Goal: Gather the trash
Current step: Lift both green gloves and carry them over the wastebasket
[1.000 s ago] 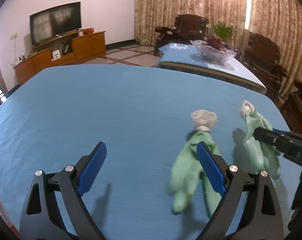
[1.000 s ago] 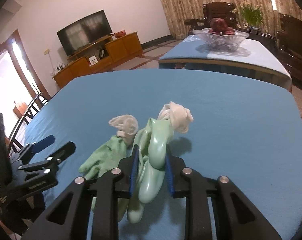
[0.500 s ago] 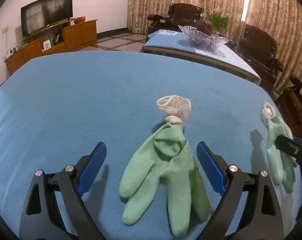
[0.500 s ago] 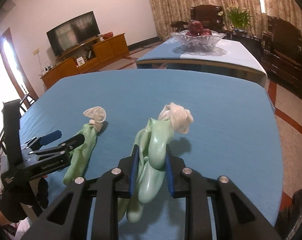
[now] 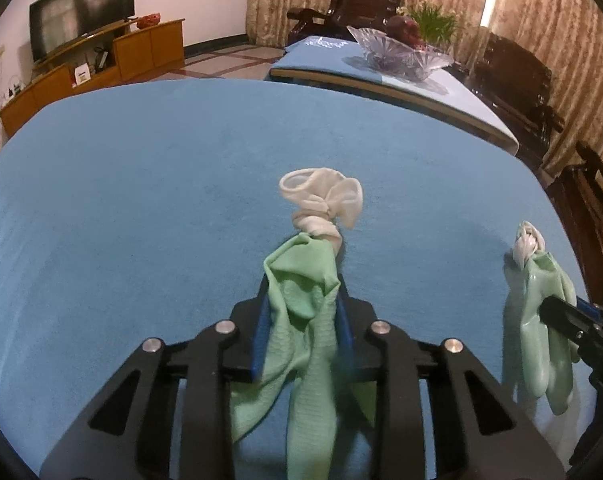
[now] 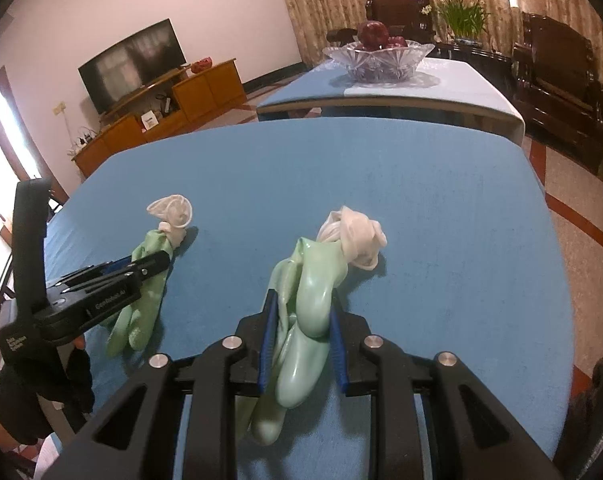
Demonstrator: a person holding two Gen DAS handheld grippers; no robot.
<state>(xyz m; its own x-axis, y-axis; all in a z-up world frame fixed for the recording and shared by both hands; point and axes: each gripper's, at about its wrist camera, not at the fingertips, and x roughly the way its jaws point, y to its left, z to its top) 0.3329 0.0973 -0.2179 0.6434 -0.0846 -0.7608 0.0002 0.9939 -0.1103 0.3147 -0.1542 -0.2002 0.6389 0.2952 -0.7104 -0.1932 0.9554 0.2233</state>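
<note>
Blue tablecloth [image 5: 141, 200] fills my left wrist view, where my left gripper [image 5: 301, 312] is closing on the green cloth glove [image 5: 301, 300], cuff pointing away, while my right wrist view shows my right gripper [image 6: 301, 320] clamped on the shiny glove [image 6: 313, 292] lengthwise.

In the left wrist view, the fingers of the knit green glove [image 5: 301, 344] are covered by the black frame of the left gripper [image 5: 301, 332], whose jaws are closing with the glove between them, and whether the glove is lifted off the blue tabletop [image 5: 141, 208] cannot be told. At the right edge of that view only the tip of the right gripper [image 5: 557, 310] is seen, the rest being cut off, and part of the glossy green glove [image 5: 537, 344] is hidden behind it. In the right wrist view the lower fingers of the glossy green glove are screened by the gripper's frame, the hand at the bottom left corner [image 6: 29, 396] is dark and cropped, and the items on the wooden cabinet [image 6: 161, 116] are too small to be identified.
</note>
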